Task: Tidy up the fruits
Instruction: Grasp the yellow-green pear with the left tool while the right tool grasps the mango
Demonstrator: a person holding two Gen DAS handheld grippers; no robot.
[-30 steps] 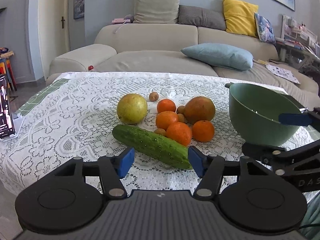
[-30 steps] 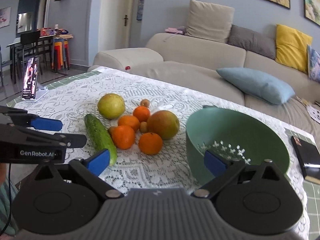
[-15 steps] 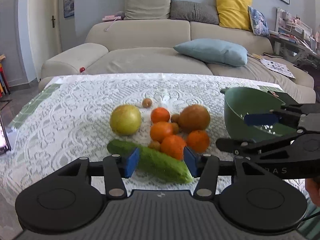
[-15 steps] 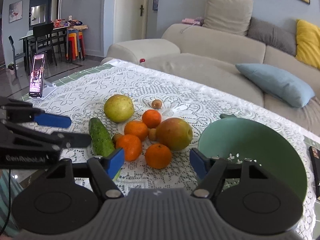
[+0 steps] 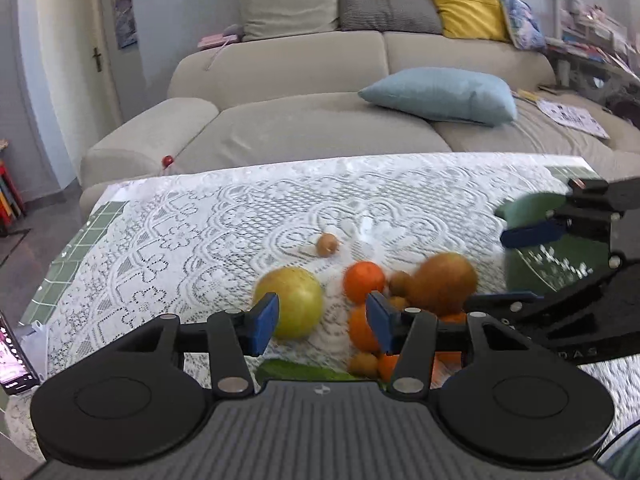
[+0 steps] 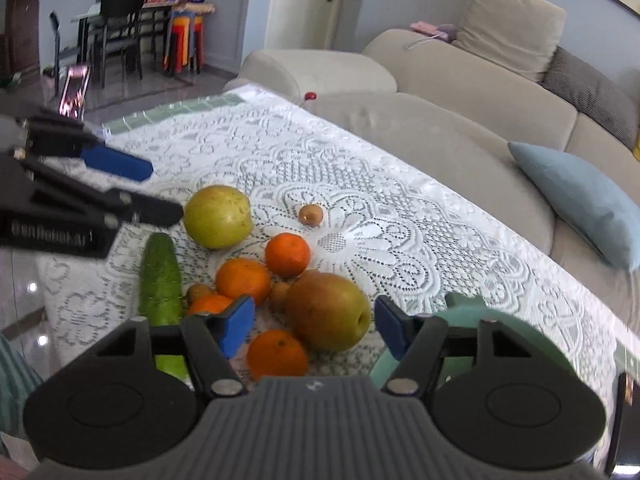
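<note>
On the lace-covered table lie a yellow-green apple (image 5: 294,306) (image 6: 218,216), a brown-green pear-like fruit (image 6: 328,312) (image 5: 442,284), several oranges (image 6: 288,254) and small brown fruits (image 6: 312,214), and a cucumber (image 6: 160,284). A green bowl (image 6: 472,308) (image 5: 560,264) stands to their right. My left gripper (image 5: 322,322) (image 6: 140,186) hovers open over the apple and an orange, touching neither. My right gripper (image 6: 314,330) (image 5: 516,268) hangs above the pear-like fruit and an orange. Its jaws are closing and the pads touch nothing.
A phone on a stand (image 6: 74,94) (image 5: 14,356) sits at the table's left edge. A beige sofa (image 5: 320,120) with cushions runs behind the table. A dark flat object (image 6: 628,392) lies past the bowl at the right edge.
Both grippers have moved forward over the fruit pile and their jaws have narrowed. The cucumber has slipped mostly under the left camera's lower edge. The fruit has not moved.
</note>
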